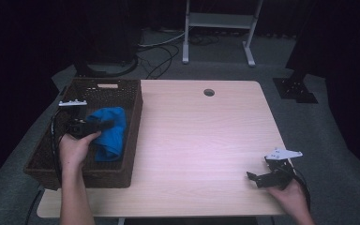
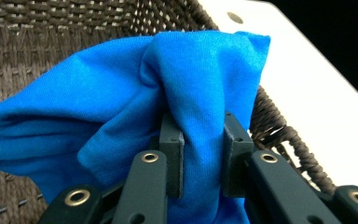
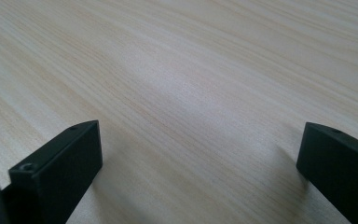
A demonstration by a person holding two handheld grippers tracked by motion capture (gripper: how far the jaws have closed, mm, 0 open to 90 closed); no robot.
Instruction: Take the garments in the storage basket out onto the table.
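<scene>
At 9 o'clock on the table [image 1: 201, 154] stands a dark woven basket [image 1: 132, 136], and the left gripper [image 1: 104, 125] is inside it, its jaws clamped on a bunched fold of the blue cloth [image 1: 112, 138]. In the left gripper view the fold of cloth [image 2: 200, 140] is pinched between the two pads, with the rest spilling toward 9 o'clock against the basket wall [image 2: 74, 28]. Judged from this, the step in hand is either lifting the cloth out of the basket or setting it in; the frames do not settle which. The next move calls for keeping the grip firm and clearing the basket rim so the trailing cloth does not snag. At 4 o'clock, the right gripper [image 1: 255, 179] rests near the table's front edge, jaws spread wide with nothing between them; its own view shows bare wood grain [image 3: 177, 93]. The basket floor beneath the cloth is hidden, and the room beyond the table is too dark to read.
</scene>
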